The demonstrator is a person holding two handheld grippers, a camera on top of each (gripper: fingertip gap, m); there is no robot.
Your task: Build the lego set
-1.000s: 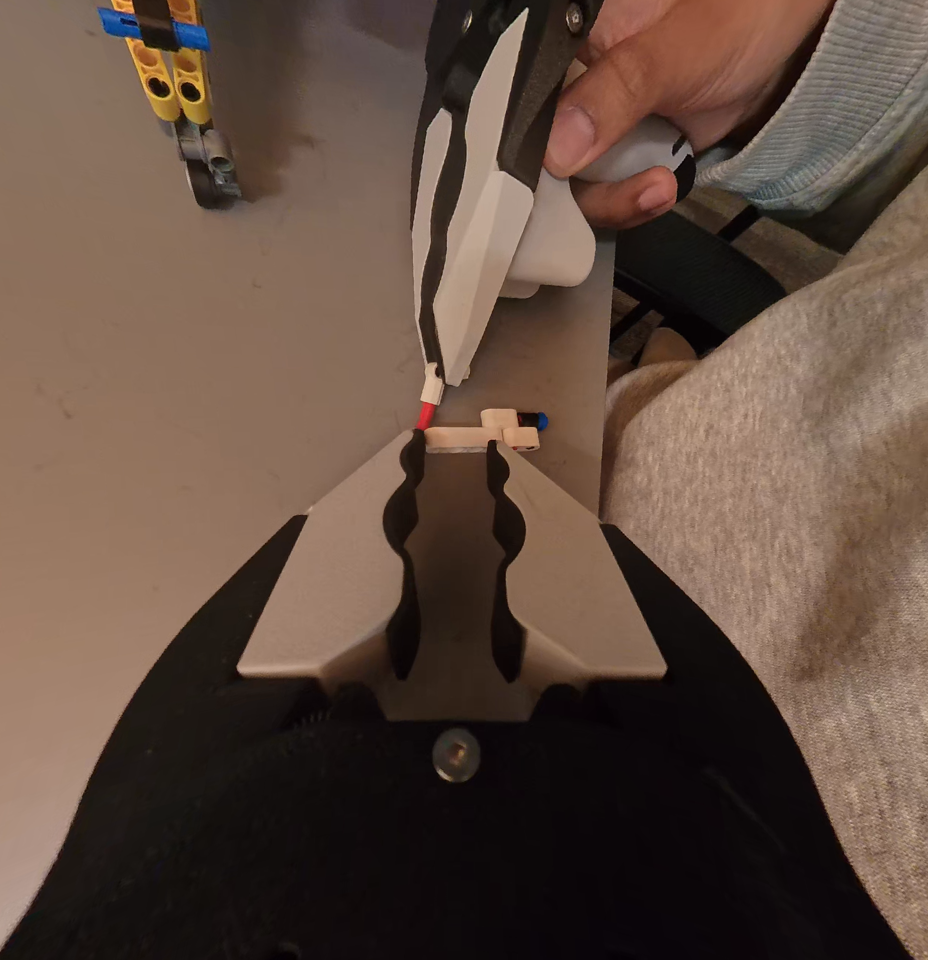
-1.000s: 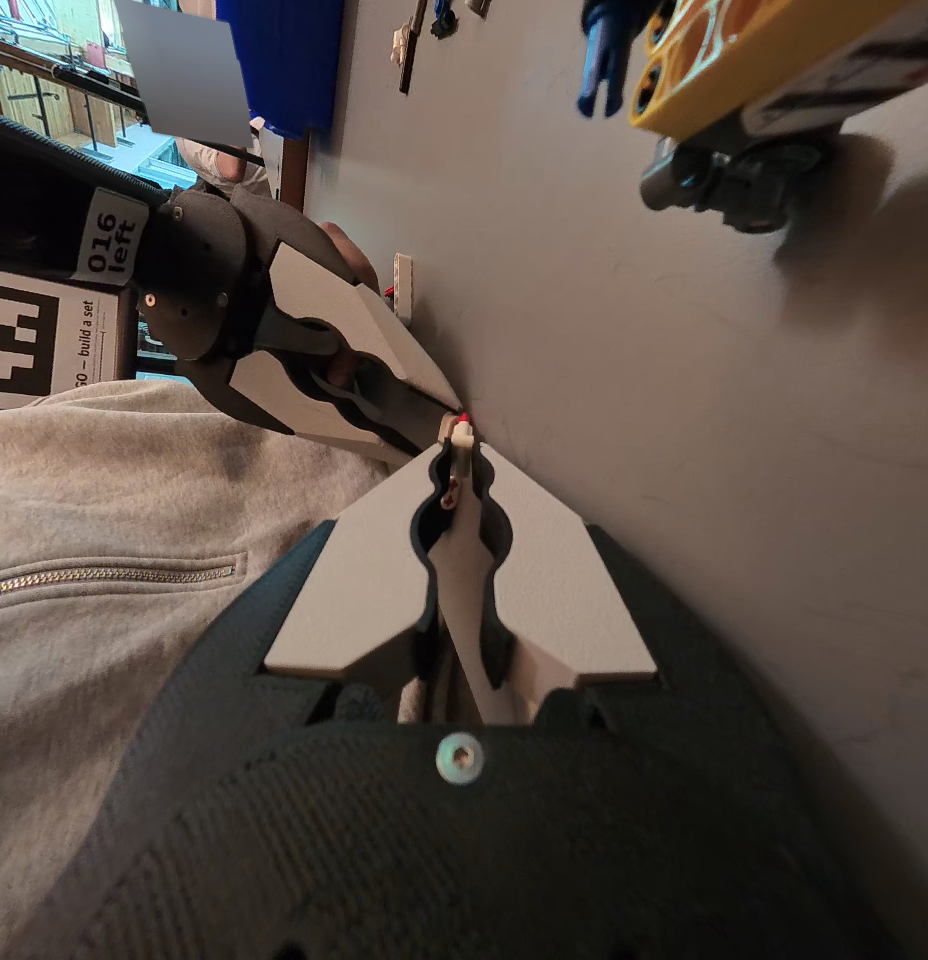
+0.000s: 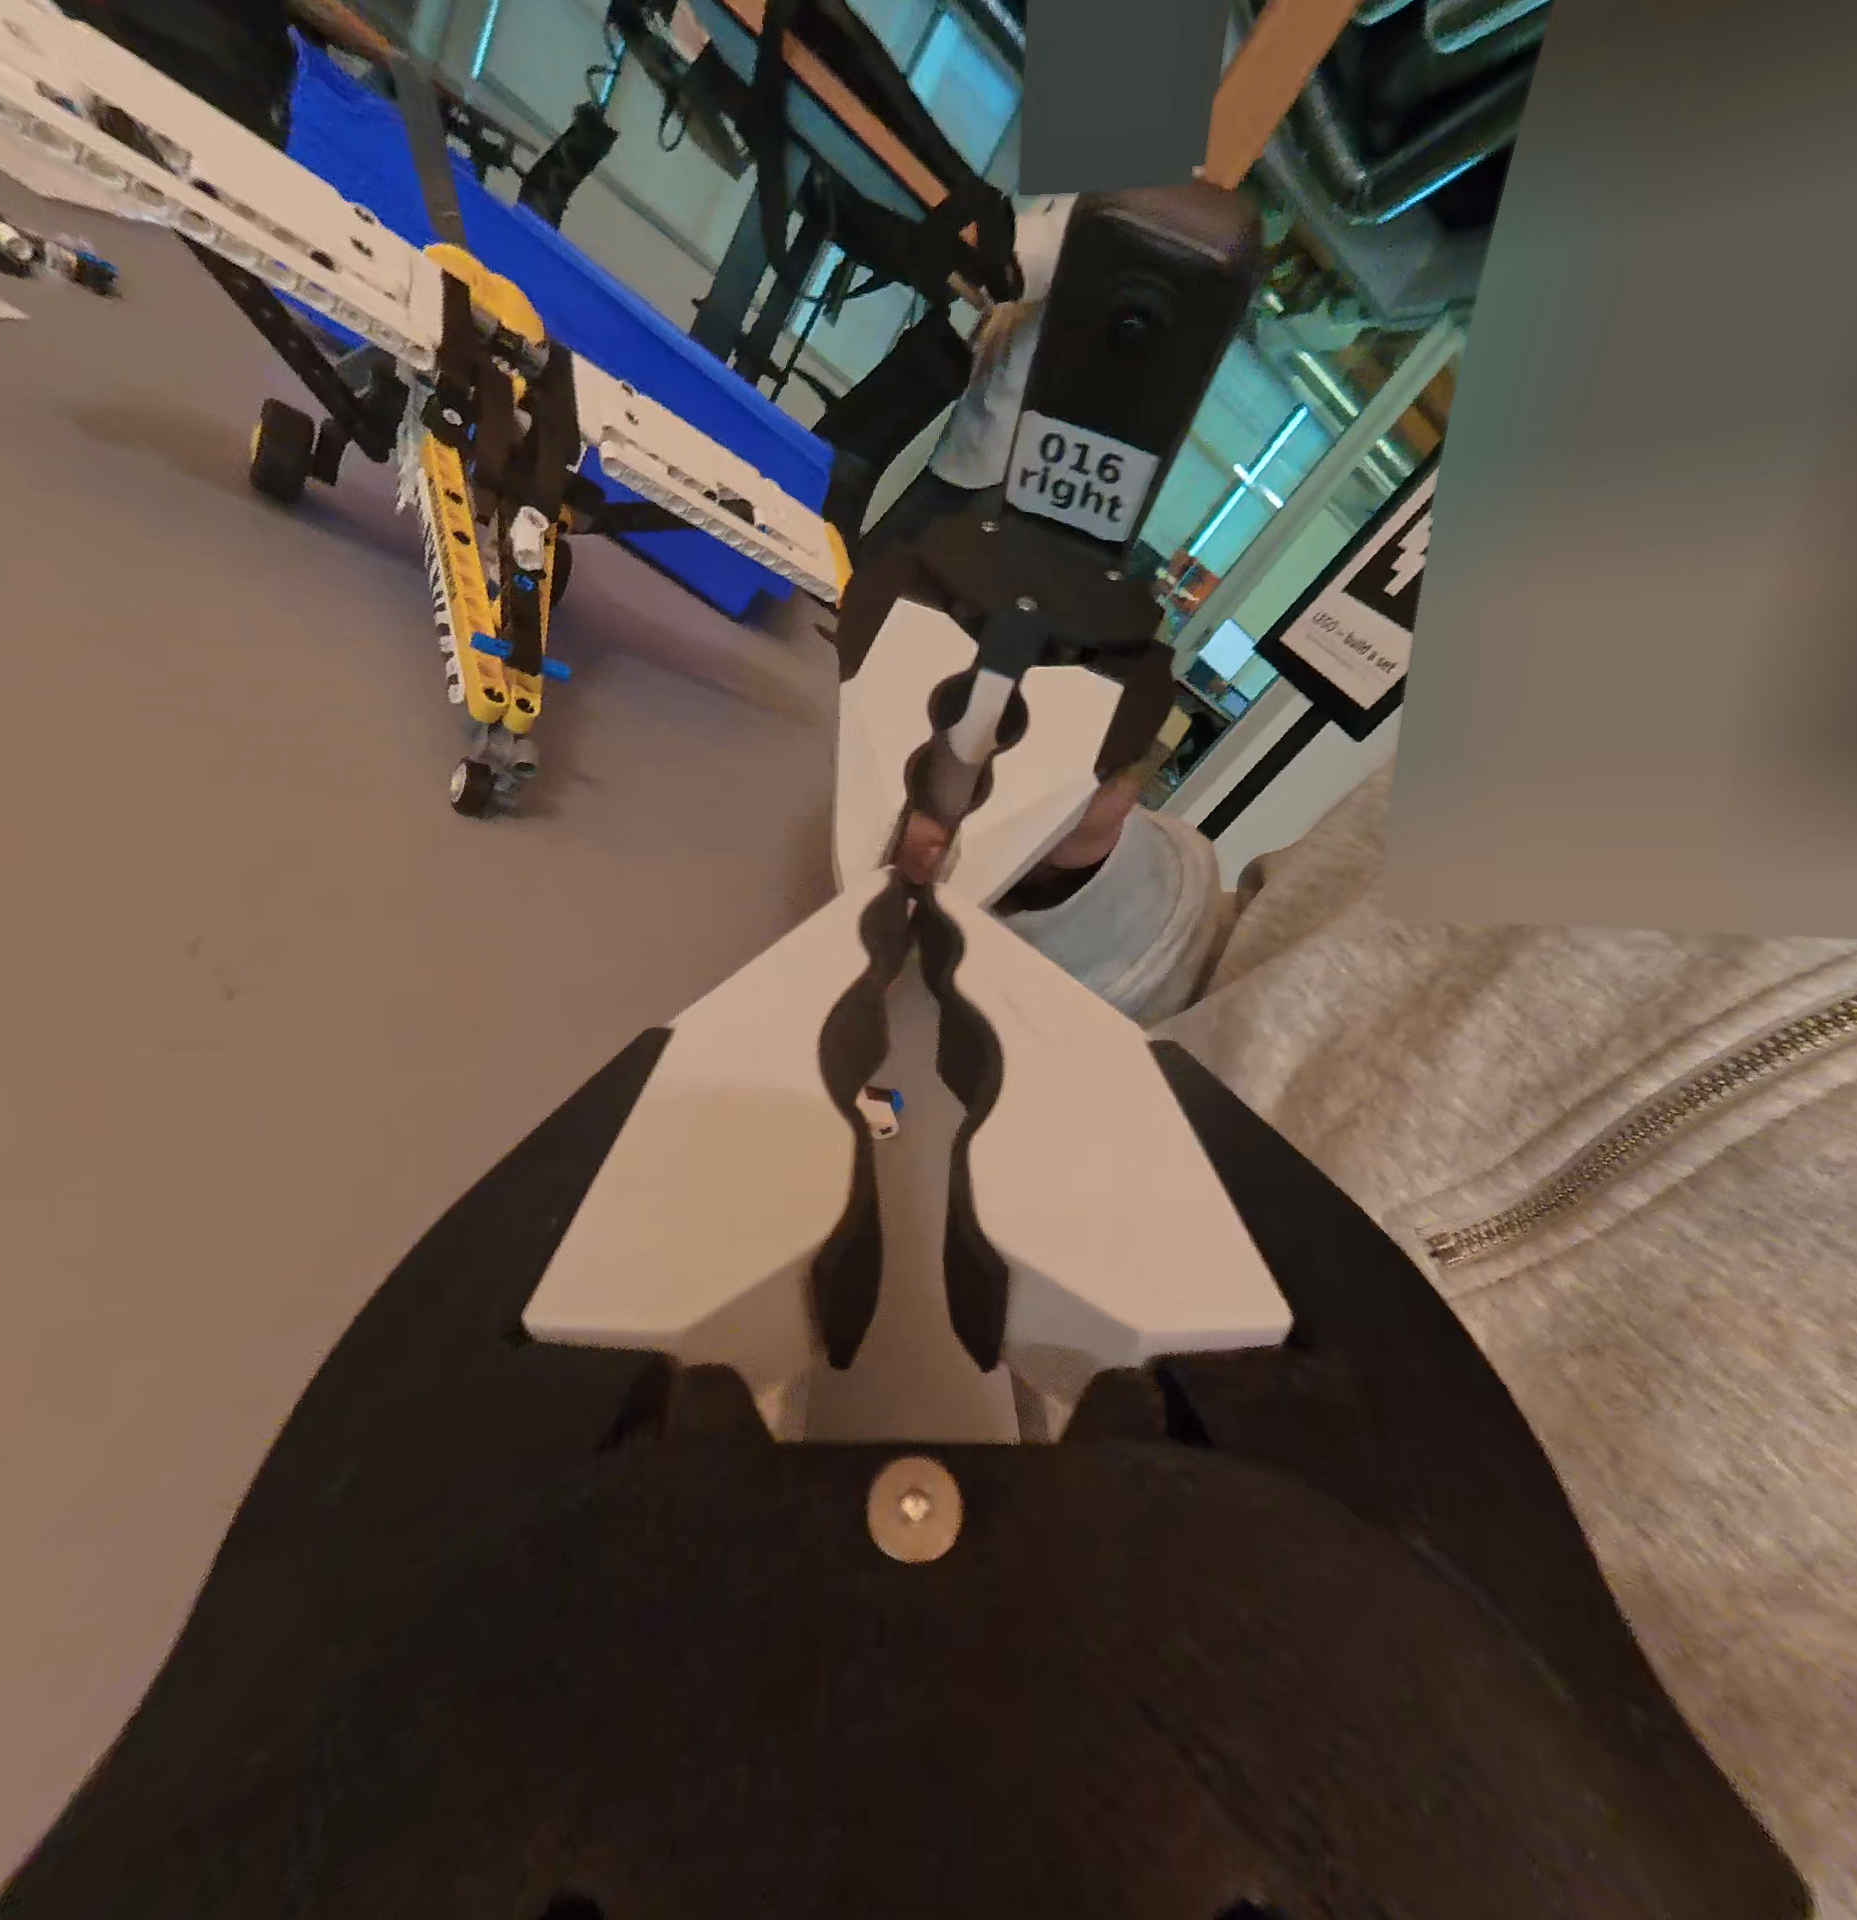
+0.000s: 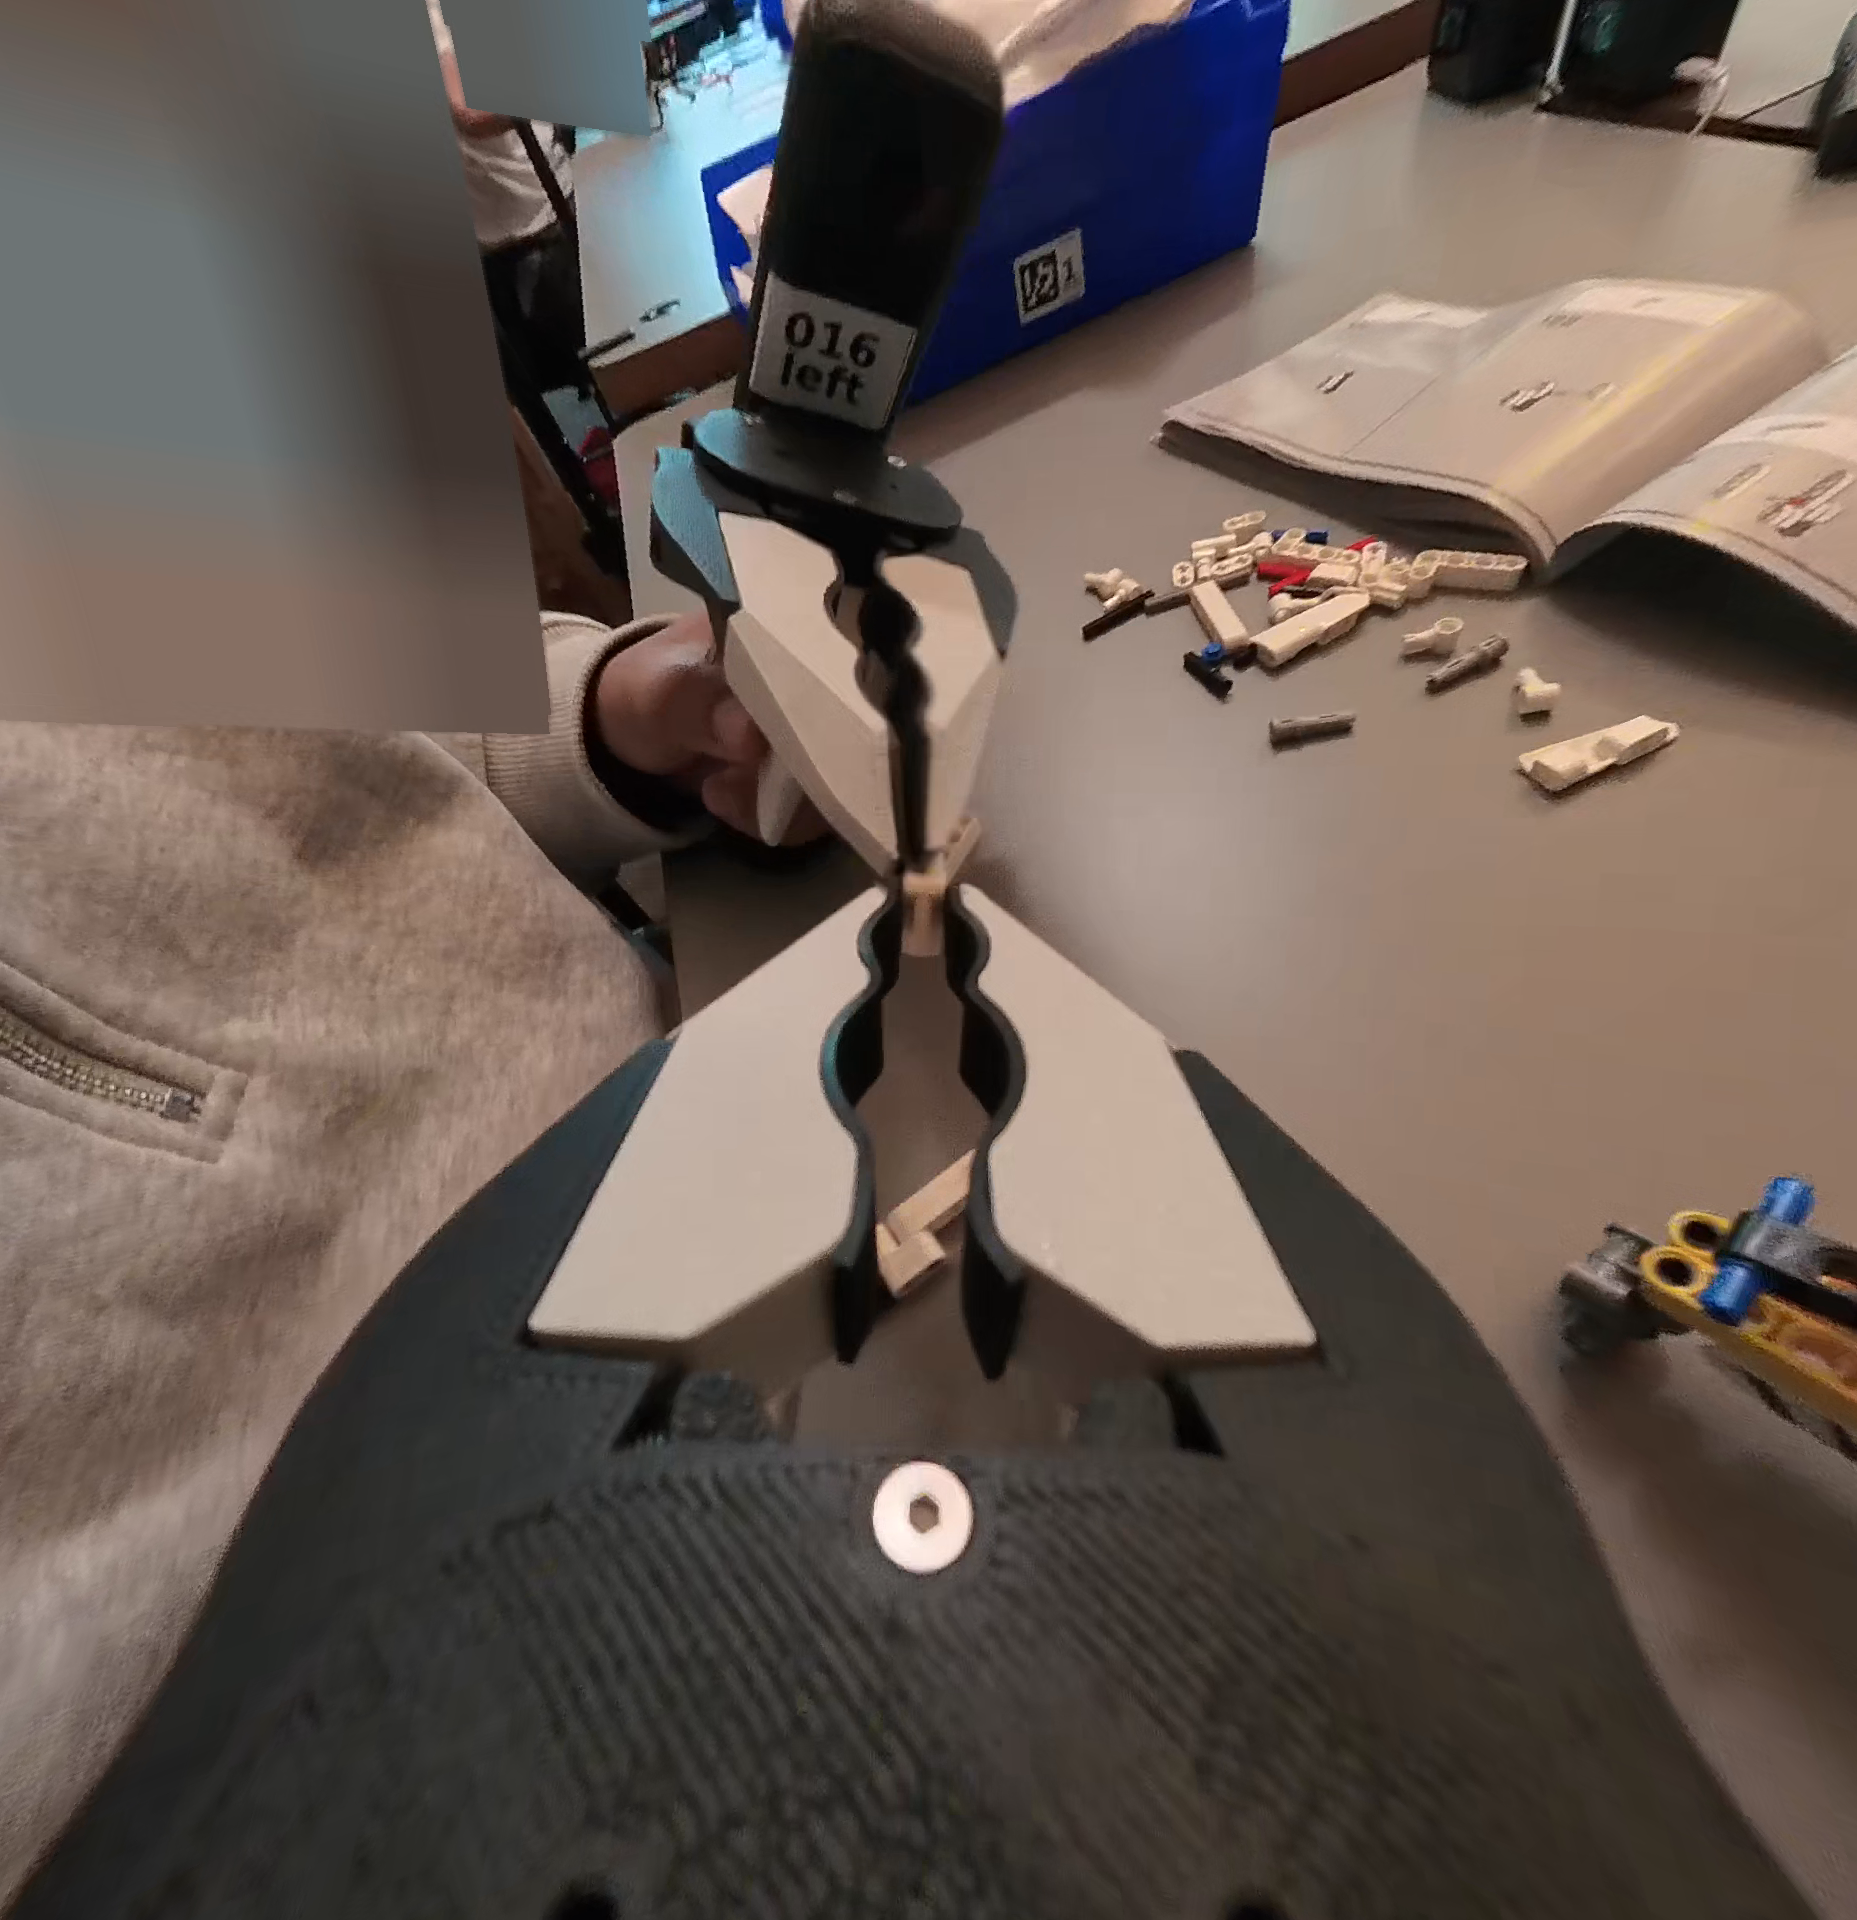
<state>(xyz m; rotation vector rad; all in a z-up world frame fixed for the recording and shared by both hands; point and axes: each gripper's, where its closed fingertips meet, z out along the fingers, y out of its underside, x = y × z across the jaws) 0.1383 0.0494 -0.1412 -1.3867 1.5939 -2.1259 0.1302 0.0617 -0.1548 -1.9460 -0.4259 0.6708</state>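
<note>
The two grippers meet tip to tip above the table's near edge, in front of a person in a grey zipped sweatshirt. The right gripper has its fingers drawn nearly together at the tips, pinching a small cream connector. The left gripper, held by one hand, faces it with its fingers closed to a thin slit on a cream beam piece that pokes out sideways; the two parts touch. Through the gap between the right fingers one more cream piece lies on the table below.

To the right rests the end of the yellow model, with two blue pins showing. In the left wrist view it stands on small black wheels, carrying one long white boom.

Farther off lies a scatter of loose pieces, mostly white, with a few grey, black, red and blue. Beyond them one instruction booklet lies open, and one blue bin stands at the back.
</note>
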